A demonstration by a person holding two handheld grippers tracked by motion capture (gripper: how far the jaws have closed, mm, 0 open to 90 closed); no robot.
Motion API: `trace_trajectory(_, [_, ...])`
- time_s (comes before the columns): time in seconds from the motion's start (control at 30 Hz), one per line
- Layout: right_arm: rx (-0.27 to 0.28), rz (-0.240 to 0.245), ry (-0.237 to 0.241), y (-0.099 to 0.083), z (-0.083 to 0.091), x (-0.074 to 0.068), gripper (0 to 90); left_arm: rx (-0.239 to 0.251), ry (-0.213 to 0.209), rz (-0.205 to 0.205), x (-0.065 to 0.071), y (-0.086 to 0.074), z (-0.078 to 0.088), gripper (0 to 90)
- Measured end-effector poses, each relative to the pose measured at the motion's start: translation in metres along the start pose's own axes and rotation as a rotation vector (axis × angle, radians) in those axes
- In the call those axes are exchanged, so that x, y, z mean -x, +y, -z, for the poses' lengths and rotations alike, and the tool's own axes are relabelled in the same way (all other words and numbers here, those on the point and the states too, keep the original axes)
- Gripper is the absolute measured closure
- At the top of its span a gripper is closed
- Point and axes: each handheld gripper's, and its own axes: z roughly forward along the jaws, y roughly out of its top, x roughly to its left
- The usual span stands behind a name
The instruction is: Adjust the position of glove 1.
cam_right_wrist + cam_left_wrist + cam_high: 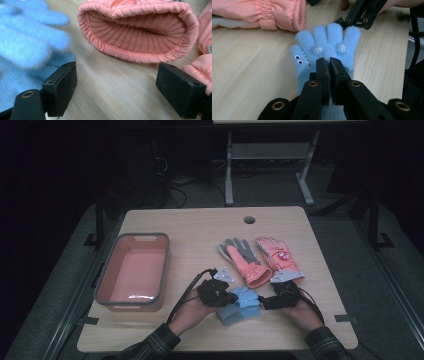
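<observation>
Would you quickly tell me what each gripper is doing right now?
Left gripper: shut on the blue glove.
Right gripper: open, holding nothing.

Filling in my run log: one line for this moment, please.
left claw: shut on blue glove | right claw: open, empty

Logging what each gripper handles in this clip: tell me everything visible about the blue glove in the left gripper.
The blue glove is a small, fuzzy fleece-like glove with googly eyes and a stitched mouth on the thumb side and two pale patches below the fingers. Its fingers are spread toward the right gripper. The left gripper is shut on its palm. It lies at the table's front, over a second blue glove, near a pink glove's cuff.
</observation>
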Motion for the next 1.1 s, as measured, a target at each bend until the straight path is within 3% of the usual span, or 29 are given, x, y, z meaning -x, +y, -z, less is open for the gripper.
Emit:
trace_trajectory(0.07, [0.000, 0.000, 0.000, 0.000, 0.000, 0.000, 16.3, 0.008, 0.000, 0.012, 0.002, 0.000, -0.002, 86.0])
trace_trajectory(0.4, [0.000, 0.000, 0.000, 0.000, 0.000, 0.000, 16.3, -0.031, 0.001, -0.015, 0.005, -0.002, -0.011, 85.9])
trace_trajectory(0.73, [0.000, 0.001, 0.000, 0.000, 0.000, 0.000, 16.1, -0.048, -0.008, 0.002, 0.009, -0.005, -0.020, 85.8])
trace_trajectory(1.03, [-0.001, -0.002, 0.000, 0.000, 0.000, 0.000, 16.1, -0.083, -0.003, -0.023, 0.009, -0.006, -0.024, 84.8])
trace_trajectory(1.1, [-0.002, -0.002, 0.000, 0.000, 0.000, 0.000, 16.1, -0.064, -0.016, -0.008, 0.008, -0.006, -0.023, 80.8])
